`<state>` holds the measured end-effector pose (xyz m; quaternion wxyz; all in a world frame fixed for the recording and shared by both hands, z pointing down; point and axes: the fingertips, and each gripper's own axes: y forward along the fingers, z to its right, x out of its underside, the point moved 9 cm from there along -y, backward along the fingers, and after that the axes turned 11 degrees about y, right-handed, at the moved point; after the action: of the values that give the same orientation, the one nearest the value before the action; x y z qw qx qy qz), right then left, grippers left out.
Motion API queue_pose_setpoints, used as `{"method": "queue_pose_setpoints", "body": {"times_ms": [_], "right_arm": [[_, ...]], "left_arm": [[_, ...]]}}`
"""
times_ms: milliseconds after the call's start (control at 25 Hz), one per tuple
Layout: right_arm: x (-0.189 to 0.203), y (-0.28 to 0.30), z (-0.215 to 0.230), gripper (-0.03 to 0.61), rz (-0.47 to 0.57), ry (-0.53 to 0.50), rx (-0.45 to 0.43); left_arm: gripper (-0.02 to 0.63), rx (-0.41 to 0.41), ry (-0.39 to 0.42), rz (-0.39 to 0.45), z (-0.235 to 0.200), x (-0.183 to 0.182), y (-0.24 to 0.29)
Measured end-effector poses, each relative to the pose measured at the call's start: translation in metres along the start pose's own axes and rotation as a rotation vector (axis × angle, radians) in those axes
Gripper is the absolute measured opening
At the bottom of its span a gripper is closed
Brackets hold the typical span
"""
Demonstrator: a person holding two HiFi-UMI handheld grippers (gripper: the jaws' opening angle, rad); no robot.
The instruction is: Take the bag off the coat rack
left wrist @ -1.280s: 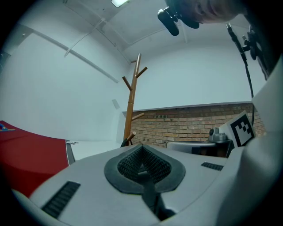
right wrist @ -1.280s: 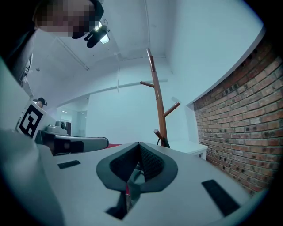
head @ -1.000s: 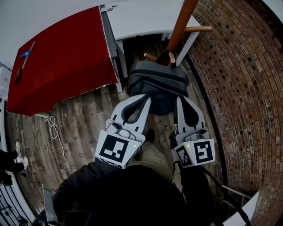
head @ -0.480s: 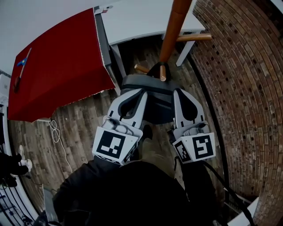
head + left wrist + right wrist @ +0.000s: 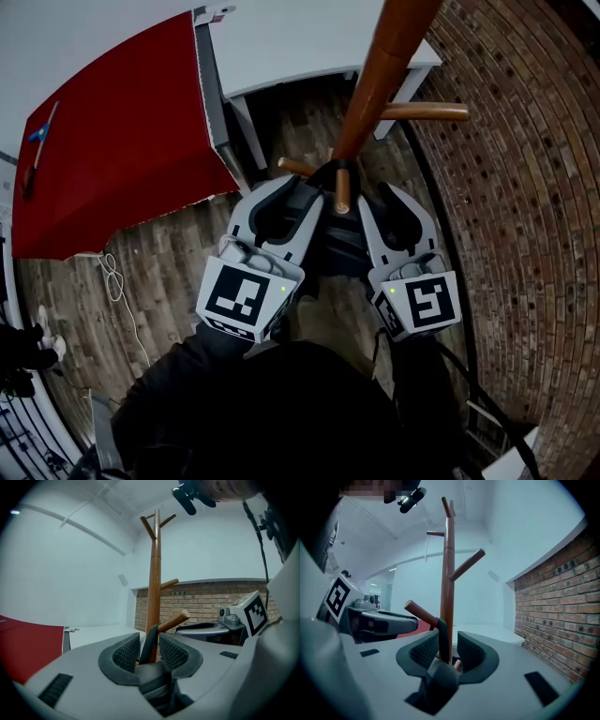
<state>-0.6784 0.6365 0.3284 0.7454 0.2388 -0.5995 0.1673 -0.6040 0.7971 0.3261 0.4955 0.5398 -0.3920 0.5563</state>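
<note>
closer to the coat rack (image 5: 375, 84) than before

left gripper (image 5: 150, 651) and right gripper (image 5: 446, 651) came forward; their jaws have just been opening and stand wide around the strap (image 5: 148, 644) (not pressing yet), to lift it off the peg (image 5: 342, 187) where the bag (image 5: 337, 246) hangs.

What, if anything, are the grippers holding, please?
Nothing yet: the left gripper and right gripper have just been opening their jaws around the bag's strap, ungripped.

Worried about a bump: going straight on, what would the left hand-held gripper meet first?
The left hand-held gripper, jaws just opening, has the bag strap between them, so that comes first; behind it, probably the pole.
</note>
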Motion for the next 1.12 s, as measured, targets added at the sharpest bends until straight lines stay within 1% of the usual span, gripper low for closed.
{"method": "queue_pose_setpoints", "body": {"times_ms": [120, 280, 440, 560, 640, 760, 800, 920, 1000, 1120], "right_arm": [[0.003, 0.008, 0.005, 0.122, -0.060, -0.030, -0.034], [0.007, 0.018, 0.007, 0.125, -0.115, -0.048, -0.053], [0.008, 0.030, 0.009, 0.125, -0.113, -0.097, -0.089], [0.008, 0.036, 0.011, 0.124, -0.139, -0.110, -0.092], [0.008, 0.039, 0.012, 0.123, -0.145, -0.135, -0.111], [0.008, 0.041, 0.010, 0.091, -0.145, -0.172, -0.140], [0.008, 0.042, 0.009, 0.074, -0.146, -0.177, -0.144], [0.007, 0.041, 0.009, 0.054, -0.136, -0.164, -0.142], [0.006, 0.038, 0.009, 0.047, -0.123, -0.156, -0.133], [0.005, 0.031, 0.008, 0.041, -0.110, -0.146, -0.118]], "left_arm": [[0.129, 0.036, 0.030, -0.030, -0.004, 0.006, 0.011], [0.129, 0.065, 0.038, -0.061, -0.003, 0.013, 0.022], [0.129, 0.065, 0.050, -0.072, -0.008, 0.016, 0.032], [0.129, 0.069, 0.040, -0.084, -0.012, 0.017, 0.039], [0.129, 0.075, 0.041, -0.098, -0.013, 0.018, 0.043], [0.127, 0.081, 0.040, -0.114, -0.013, 0.022, 0.048], [0.114, 0.082, 0.041, -0.113, -0.014, 0.022, 0.049], [0.067, 0.076, 0.058, -0.103, -0.015, 0.022, 0.049], [0.044, 0.076, 0.055, -0.099, -0.015, 0.020, 0.049], [0.029, 0.073, 0.043, -0.094, -0.012, 0.018, 0.045]]}}
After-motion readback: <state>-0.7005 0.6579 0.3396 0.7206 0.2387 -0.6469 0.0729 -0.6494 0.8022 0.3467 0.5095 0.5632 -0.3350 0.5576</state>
